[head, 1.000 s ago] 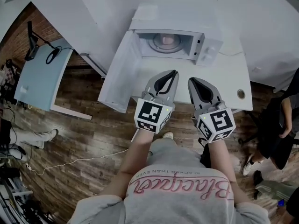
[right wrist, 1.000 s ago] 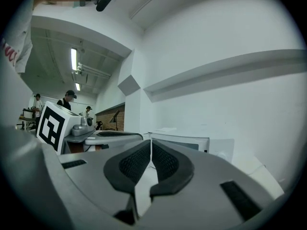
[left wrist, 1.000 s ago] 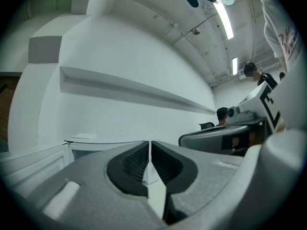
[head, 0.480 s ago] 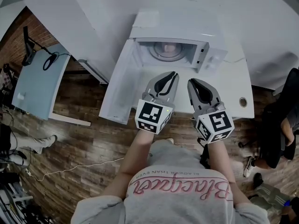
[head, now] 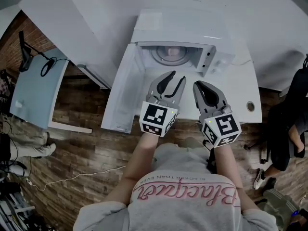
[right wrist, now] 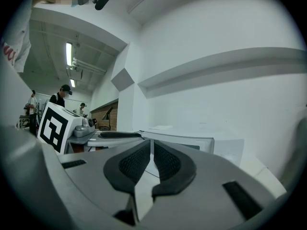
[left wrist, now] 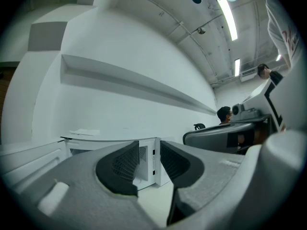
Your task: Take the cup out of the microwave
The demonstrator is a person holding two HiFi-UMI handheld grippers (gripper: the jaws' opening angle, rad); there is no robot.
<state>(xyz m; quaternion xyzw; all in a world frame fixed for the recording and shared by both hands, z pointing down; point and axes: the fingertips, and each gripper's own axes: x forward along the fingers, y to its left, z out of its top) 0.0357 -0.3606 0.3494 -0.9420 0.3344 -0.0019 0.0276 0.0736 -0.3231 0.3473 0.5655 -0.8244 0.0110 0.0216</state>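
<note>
A white worktop [head: 240, 88] carries a boxy white microwave [head: 183, 27] with its door [head: 124, 93] swung open. The pale round cup [head: 170, 53] sits inside, straight ahead of both grippers. The left gripper [head: 176, 77] has just been opening and stands wide on nothing; the right gripper [head: 198, 84] is closed and empty.

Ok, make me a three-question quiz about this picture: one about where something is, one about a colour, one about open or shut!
1. Where does the microwave stand?
A. on the floor
B. on the white table
C. on a chair

2. What colour is the microwave?
A. red
B. black
C. white

3. How is the microwave's door?
A. shut
B. swung open
C. taken off

Answers:
1 B: the tabletop shows around it.
2 C: its case and door are white.
3 B: in the head view the door swings out to the left and the inside shows.
</note>
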